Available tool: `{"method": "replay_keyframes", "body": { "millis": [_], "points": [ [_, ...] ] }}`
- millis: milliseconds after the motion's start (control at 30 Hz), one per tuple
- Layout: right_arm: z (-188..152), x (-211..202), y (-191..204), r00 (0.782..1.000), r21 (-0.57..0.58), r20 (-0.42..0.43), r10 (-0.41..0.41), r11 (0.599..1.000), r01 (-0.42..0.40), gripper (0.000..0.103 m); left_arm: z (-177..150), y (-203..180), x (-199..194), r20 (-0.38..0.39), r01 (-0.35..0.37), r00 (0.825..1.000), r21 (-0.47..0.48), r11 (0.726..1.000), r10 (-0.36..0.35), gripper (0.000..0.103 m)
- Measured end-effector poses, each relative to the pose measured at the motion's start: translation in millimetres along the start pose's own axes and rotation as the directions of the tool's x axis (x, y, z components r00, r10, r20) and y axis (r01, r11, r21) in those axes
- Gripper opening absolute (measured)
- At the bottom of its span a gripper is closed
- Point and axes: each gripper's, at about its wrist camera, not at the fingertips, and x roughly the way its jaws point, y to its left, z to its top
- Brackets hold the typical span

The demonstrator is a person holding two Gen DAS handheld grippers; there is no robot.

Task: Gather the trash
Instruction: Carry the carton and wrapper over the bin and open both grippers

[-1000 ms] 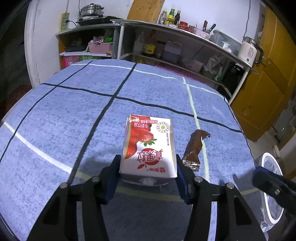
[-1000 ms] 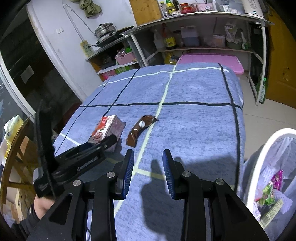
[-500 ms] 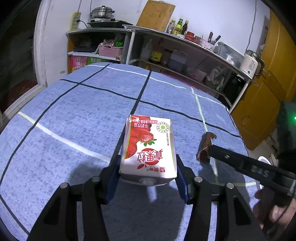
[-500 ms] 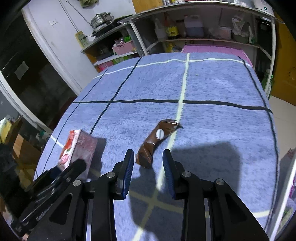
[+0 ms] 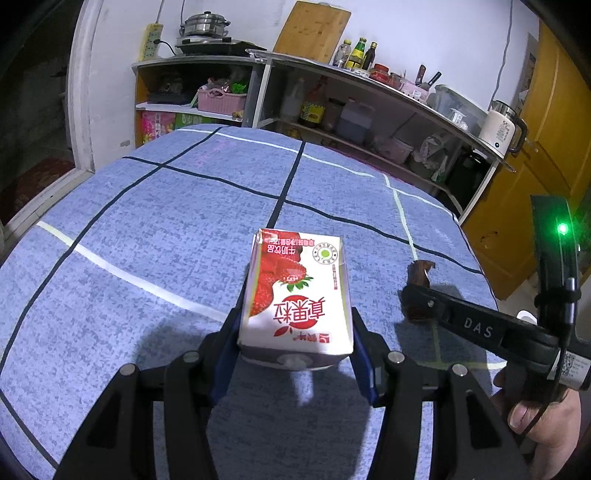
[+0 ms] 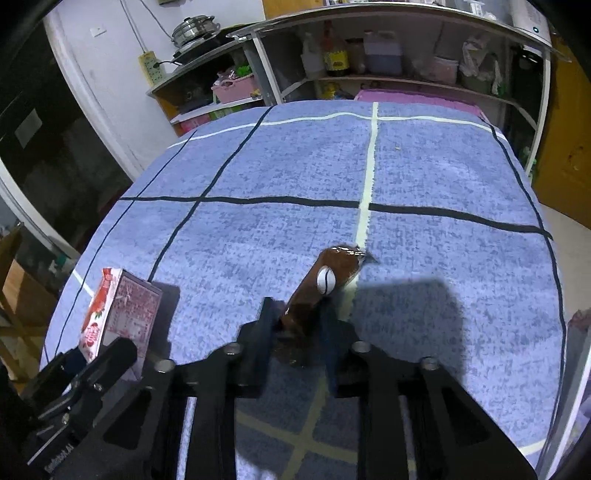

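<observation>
The strawberry milk carton [image 5: 295, 295] lies flat on the blue checked desk [image 5: 166, 221], printed face up, its long axis running away from the left wrist camera with the capped end nearest the claw. The brown wrapper [image 6: 325, 288] lies just to the carton's right on the desk, a slim strip whose long axis runs from the right claw up and slightly rightward, its torn far end resting beside the pale stripe in the cloth; a white coffee-bean mark shows on its upper face.

The left claw [image 5: 295, 350] is spread to the carton's width, its blue pads pressed against both long sides of the carton's near end, so it grips the box. The right claw [image 6: 297, 332] has just been closing and its jaws are now nearly together, pinching the near end of the wrapper between them. In the left wrist view the right claw's black arm crosses in front of the wrapper, hiding all but its far tip, and a hand [image 5: 543, 417] holds the handle at the lower right.

Beyond the desk stand open shelves [image 5: 369, 122] crowded with bottles and containers, a pink basket [image 5: 221, 100], a steel pot [image 5: 204, 26], a white kettle [image 5: 500, 129] and a yellow door [image 5: 546, 155]. Nothing lies on the desk between carton and wrapper
</observation>
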Motion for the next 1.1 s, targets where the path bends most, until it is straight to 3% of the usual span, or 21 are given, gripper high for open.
{"method": "replay_keyframes", "body": {
  "millis": [500,1100],
  "points": [
    [-31.7,-68.5,-14.0,0.996,-0.014,0.070,0.058,0.998,-0.057,0.019,-10.7,-37.9,-29.7,0.024,0.025,0.999,0.063,0.998,-0.027,0.056],
    [-93.8,-170.4,-56.6,0.983,0.032,0.176,0.050,0.998,-0.056,0.019,-43.5,-119.5,-74.6,0.011,0.155,0.987,0.193,0.969,-0.160,0.056]
  ]
}}
